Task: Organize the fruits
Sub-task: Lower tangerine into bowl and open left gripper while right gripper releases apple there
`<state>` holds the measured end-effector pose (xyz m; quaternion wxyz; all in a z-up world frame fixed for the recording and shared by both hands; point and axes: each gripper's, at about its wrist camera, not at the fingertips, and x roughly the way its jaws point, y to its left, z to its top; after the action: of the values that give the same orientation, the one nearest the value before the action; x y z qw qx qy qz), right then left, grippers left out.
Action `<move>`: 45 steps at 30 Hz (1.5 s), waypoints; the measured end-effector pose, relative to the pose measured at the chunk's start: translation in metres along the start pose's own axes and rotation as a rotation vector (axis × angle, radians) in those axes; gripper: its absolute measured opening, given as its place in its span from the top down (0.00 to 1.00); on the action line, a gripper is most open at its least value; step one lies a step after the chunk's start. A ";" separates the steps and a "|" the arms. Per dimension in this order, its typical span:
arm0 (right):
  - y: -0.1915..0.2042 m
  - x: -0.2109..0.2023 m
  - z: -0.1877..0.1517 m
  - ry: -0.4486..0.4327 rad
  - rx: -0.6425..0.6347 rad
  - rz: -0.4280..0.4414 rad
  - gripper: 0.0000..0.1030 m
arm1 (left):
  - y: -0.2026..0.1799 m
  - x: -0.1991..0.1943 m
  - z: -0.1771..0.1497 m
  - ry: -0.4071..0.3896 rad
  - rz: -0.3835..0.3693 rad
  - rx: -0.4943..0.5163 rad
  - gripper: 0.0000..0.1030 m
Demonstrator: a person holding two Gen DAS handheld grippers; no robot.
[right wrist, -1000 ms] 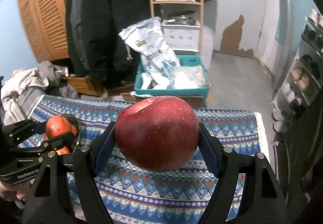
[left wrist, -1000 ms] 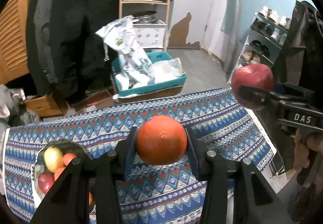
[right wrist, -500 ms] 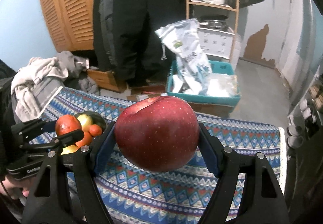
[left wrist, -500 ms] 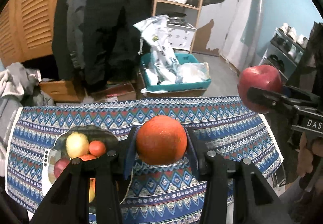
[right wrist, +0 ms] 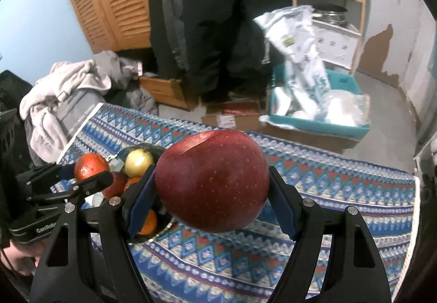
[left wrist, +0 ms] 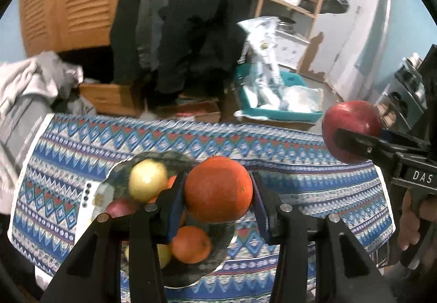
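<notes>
Left wrist view: left gripper (left wrist: 218, 193) pinching an orange (left wrist: 218, 188) at lower centre, both pads tight on its sides. Orange sits in frame over the dark fruit bowl (left wrist: 218, 256), which holds a yellow apple (left wrist: 147, 180), a smaller orange (left wrist: 191, 244) and a red fruit (left wrist: 123, 207), partly hidden by the fingers. Bowl rests on the patterned tablecloth (left wrist: 314, 180). Right gripper (left wrist: 352, 139) at right edge, clamped on a red apple (left wrist: 352, 125), held above the cloth's right end.

Right wrist view: right gripper (right wrist: 213, 188) clamped on the red apple (right wrist: 213, 180), centre frame, above the tablecloth (right wrist: 341, 193). Left gripper (right wrist: 87, 171) at lower left, holding the orange (right wrist: 88, 167) just left of the bowl (right wrist: 155, 148). Teal bin (right wrist: 341, 84) on the floor, upper right.
</notes>
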<state>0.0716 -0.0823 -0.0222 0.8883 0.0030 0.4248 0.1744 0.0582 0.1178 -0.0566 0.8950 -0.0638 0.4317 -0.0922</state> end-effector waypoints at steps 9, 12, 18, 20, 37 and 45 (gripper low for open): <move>0.041 0.057 -0.003 0.090 -0.063 0.057 0.25 | 0.054 0.020 -0.019 0.058 0.050 -0.099 0.55; 0.052 0.076 -0.007 0.123 -0.073 0.074 0.25 | 0.064 0.024 -0.024 0.068 0.067 -0.113 0.55; 0.064 0.107 -0.017 0.189 -0.091 0.097 0.25 | 0.077 0.036 -0.034 0.107 0.080 -0.137 0.55; 0.067 0.116 -0.020 0.210 -0.089 0.114 0.25 | 0.080 0.041 -0.036 0.122 0.073 -0.149 0.55; 0.071 0.162 -0.043 0.340 -0.064 0.183 0.25 | 0.083 0.066 -0.051 0.197 0.120 -0.149 0.55; 0.065 0.158 -0.038 0.306 -0.027 0.205 0.24 | 0.080 0.063 -0.048 0.182 0.145 -0.147 0.41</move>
<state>0.1138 0.0225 -0.1558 0.7908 0.0078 0.5502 0.2681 0.0679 0.1801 -0.1502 0.8495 -0.0890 0.5200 -0.0007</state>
